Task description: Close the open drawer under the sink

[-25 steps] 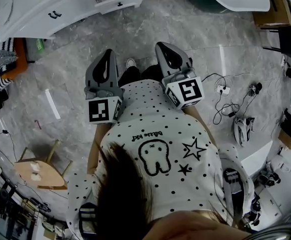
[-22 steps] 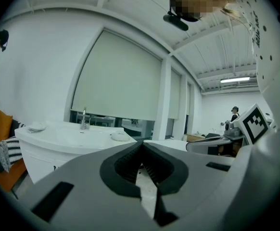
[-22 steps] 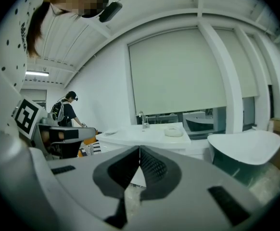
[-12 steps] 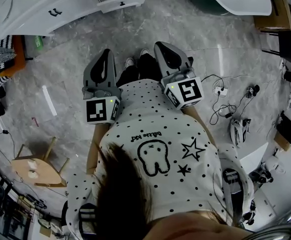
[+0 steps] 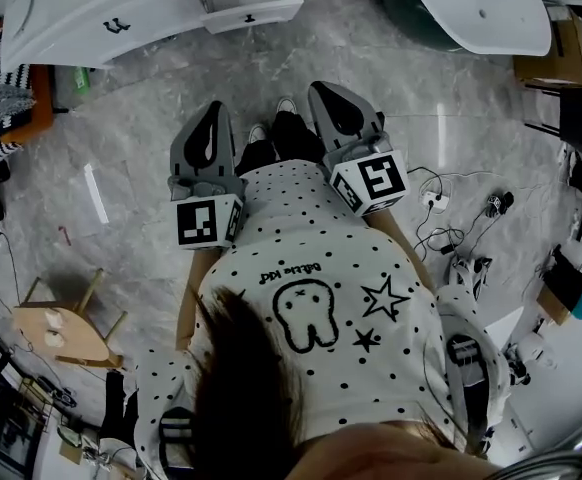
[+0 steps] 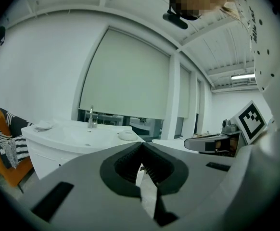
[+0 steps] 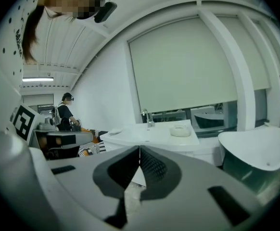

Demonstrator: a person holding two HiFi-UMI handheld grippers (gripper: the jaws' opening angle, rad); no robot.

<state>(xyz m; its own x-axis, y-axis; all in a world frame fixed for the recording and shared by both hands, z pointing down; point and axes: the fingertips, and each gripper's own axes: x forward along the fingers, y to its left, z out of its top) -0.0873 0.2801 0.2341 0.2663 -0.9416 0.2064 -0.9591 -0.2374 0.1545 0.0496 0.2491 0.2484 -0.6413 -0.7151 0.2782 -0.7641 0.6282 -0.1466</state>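
Note:
The white vanity (image 5: 91,23) with the sink stands at the top left of the head view, a few steps ahead over grey marble floor. Its drawer (image 5: 251,10) juts out open, a small dark handle on its front. My left gripper (image 5: 211,110) and right gripper (image 5: 327,92) are held side by side in front of the person's dotted shirt, both pointing toward the vanity, both shut and empty. The left gripper view shows the sink top (image 6: 77,134) and faucet (image 6: 91,117) beyond the shut left gripper (image 6: 141,145). The right gripper view shows the sink top (image 7: 152,136) beyond the shut right gripper (image 7: 139,148); there the drawer is hidden.
A large white tub (image 5: 481,3) stands at the top right. Cables and a power strip (image 5: 433,200) lie on the floor to the right. A small wooden stool (image 5: 56,333) is at the lower left, an orange seat with striped cloth (image 5: 11,108) left. Another person (image 7: 65,112) stands far off.
The vanity and its open drawer have slid lower in the head view, so the person has stepped toward them. Both grippers stay shut and keep their side-by-side pose.

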